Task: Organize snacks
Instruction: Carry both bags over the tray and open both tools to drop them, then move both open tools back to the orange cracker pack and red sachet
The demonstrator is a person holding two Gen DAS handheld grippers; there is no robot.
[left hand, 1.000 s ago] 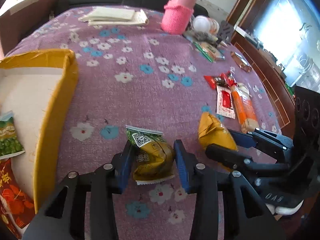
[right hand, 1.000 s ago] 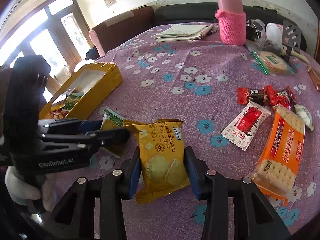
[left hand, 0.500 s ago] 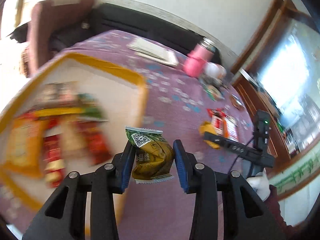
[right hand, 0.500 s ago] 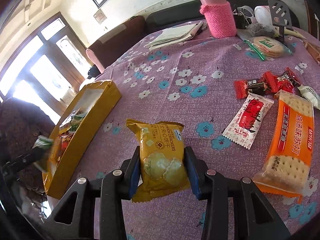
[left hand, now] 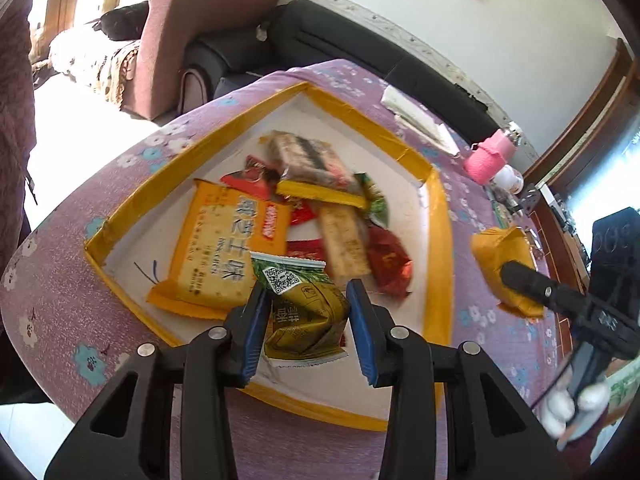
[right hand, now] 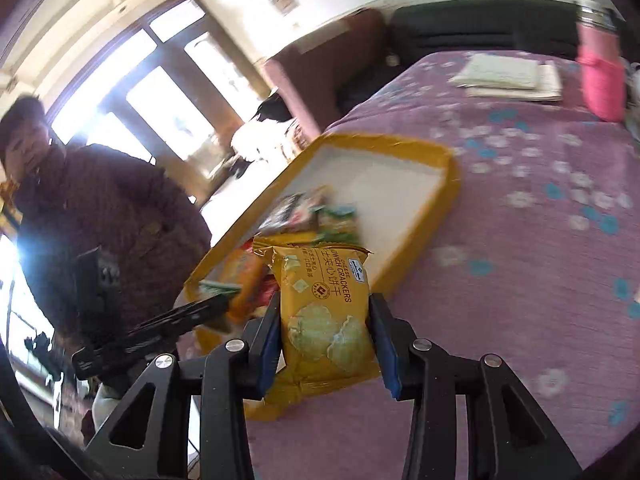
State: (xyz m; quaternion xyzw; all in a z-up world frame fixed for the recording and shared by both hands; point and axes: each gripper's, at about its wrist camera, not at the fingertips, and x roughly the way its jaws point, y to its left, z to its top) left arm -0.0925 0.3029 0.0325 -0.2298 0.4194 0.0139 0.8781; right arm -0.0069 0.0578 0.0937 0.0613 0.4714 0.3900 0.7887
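Observation:
My left gripper (left hand: 306, 326) is shut on a green and gold snack packet (left hand: 304, 312) and holds it in the air over the near part of the yellow-rimmed box (left hand: 438, 248). The box has several snack packs in it, among them a large orange cracker pack (left hand: 228, 248). My right gripper (right hand: 326, 340) is shut on a yellow cheese cracker packet (right hand: 326, 312), held above the tablecloth beside the box (right hand: 450, 192). In the left wrist view that right gripper (left hand: 520, 276) and its yellow packet (left hand: 496, 252) hang just right of the box.
The purple flowered tablecloth (right hand: 540, 220) covers the table. At its far side stand a pink bottle (right hand: 600, 76) and folded papers (right hand: 508, 76). A person in a dark jacket (right hand: 116, 220) stands at the left. A sofa (left hand: 240, 40) lies beyond the table edge.
Both grippers have carried their packets leftward from the middle of the table to the box. The left one now hangs over the box's inside, the right one beside its rim.

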